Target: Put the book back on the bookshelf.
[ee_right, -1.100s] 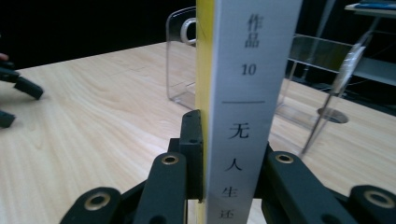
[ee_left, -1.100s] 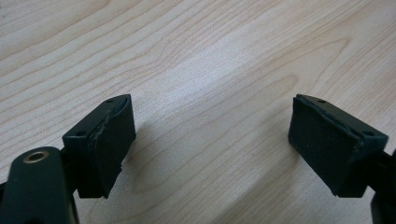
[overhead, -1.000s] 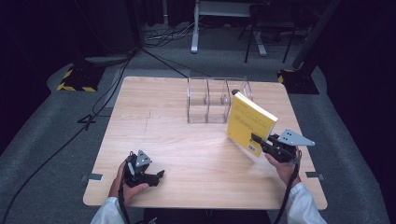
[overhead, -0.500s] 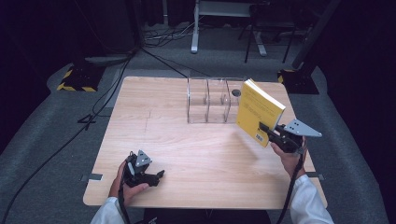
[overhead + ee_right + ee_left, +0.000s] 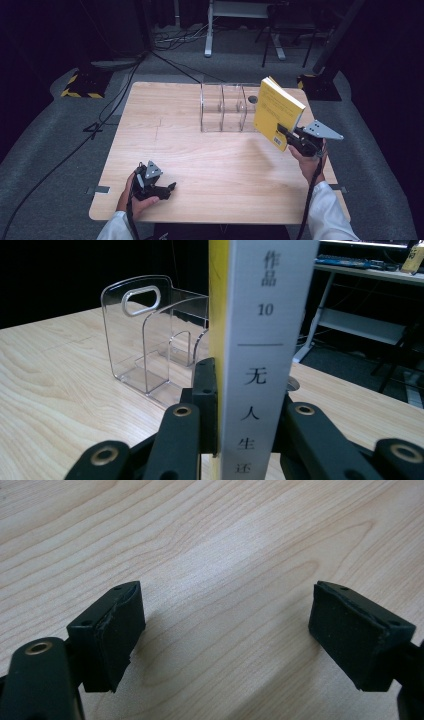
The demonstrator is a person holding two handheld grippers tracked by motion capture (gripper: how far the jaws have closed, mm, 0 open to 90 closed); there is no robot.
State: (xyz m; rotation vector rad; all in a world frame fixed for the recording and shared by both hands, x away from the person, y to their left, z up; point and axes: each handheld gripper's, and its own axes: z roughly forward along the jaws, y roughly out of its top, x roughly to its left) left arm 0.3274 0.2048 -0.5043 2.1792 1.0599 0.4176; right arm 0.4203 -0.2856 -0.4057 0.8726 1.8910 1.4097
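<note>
Your right tongs (image 5: pixel 287 134) grip a yellow-covered paperback (image 5: pixel 276 111) with a white spine printed in dark characters, held upright above the bench's (image 5: pixel 210 165) far right, just beside the clear acrylic book holder (image 5: pixel 225 107). Your left tongs (image 5: pixel 167 189) rest wide open and empty at the near left.

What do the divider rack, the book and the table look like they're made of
The rack looks like clear, glossy acrylic or similar plastic: the tabletop shows through its walls and its edges catch light. The book, clamped in the right gripper, seems a paperback: yellow card cover, matte white printed spine. The table shows pale wood grain with a smooth sheen, possibly laminate rather than solid wood.
</note>
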